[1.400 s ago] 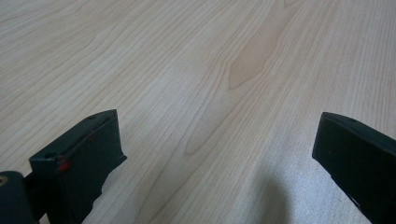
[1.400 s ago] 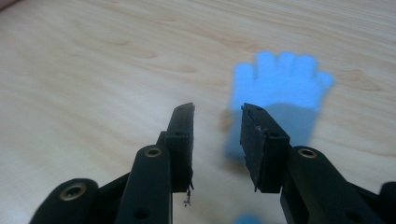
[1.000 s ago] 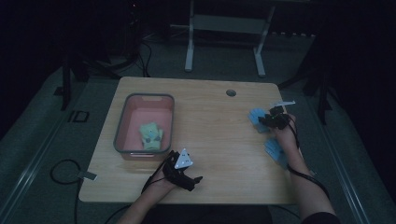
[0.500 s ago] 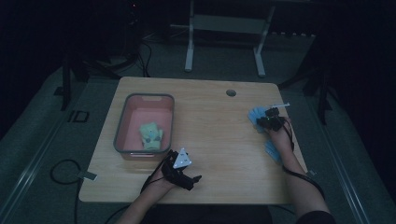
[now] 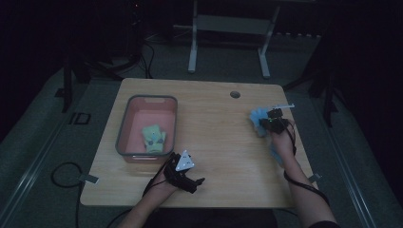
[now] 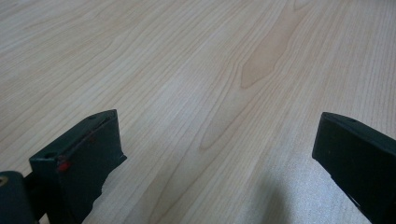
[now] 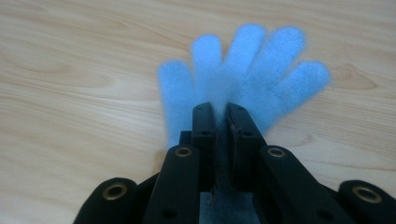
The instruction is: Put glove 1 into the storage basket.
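Blue glove is seen pinched between the closed jaws of the right gripper, its fingers spread over the wooden table near the right edge. The left gripper is held wide apart above bare wood, beside a pink bin in which a green glove lies.

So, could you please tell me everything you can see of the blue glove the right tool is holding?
The blue glove looks soft and fuzzy, like fleece or knit, with five fingers spread in a fan away from the right tool. That tool's jaws are shut on it near the palm or cuff. In the high view it sits near the right edge of the wooden table. Whether it is lifted or resting on the wood cannot be told.
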`<action>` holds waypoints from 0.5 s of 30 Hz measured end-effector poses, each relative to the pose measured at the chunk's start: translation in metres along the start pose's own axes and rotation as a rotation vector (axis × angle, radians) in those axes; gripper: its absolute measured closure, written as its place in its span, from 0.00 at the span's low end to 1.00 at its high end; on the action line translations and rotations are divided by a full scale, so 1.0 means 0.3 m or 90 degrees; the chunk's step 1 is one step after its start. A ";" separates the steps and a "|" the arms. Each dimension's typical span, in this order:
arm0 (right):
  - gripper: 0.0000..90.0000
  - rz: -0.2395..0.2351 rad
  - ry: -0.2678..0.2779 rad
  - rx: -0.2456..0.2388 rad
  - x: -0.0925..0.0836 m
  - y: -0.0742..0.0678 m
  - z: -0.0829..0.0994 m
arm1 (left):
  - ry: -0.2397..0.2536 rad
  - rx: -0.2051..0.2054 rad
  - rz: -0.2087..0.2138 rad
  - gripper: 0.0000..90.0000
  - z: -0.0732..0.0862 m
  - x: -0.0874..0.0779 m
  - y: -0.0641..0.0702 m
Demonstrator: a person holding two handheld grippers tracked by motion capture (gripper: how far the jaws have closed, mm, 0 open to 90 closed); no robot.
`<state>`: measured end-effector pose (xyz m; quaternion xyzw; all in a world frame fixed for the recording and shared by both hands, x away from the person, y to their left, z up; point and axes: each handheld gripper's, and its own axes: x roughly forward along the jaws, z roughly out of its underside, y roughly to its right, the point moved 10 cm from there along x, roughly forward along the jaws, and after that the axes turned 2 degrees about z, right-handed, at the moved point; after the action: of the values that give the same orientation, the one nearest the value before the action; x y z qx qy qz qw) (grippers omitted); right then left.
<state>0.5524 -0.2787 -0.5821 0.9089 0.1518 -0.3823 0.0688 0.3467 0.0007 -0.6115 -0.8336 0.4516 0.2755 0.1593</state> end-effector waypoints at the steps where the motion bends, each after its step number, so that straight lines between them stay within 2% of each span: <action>1: 0.92 -0.004 0.009 0.002 -0.019 -0.019 -0.005 | -0.001 0.000 0.001 0.01 0.000 0.000 0.001; 6: 0.92 -0.025 0.037 0.014 -0.101 -0.127 -0.011 | -0.006 0.005 -0.005 0.01 0.004 0.007 0.004; 9: 0.92 -0.026 0.055 0.022 -0.145 -0.181 -0.021 | -0.007 0.005 -0.009 0.01 0.004 0.009 0.005; 13: 0.92 -0.041 0.077 0.063 -0.194 -0.250 -0.025 | -0.002 0.001 -0.011 0.01 -0.001 0.006 0.006; 15: 0.92 -0.034 0.084 0.064 -0.216 -0.285 -0.015 | 0.001 -0.005 -0.004 0.01 -0.001 0.004 0.009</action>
<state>0.4844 -0.2112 -0.5333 0.9301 0.1610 -0.3302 0.0025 0.3450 -0.0019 -0.6121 -0.8359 0.4478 0.2761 0.1568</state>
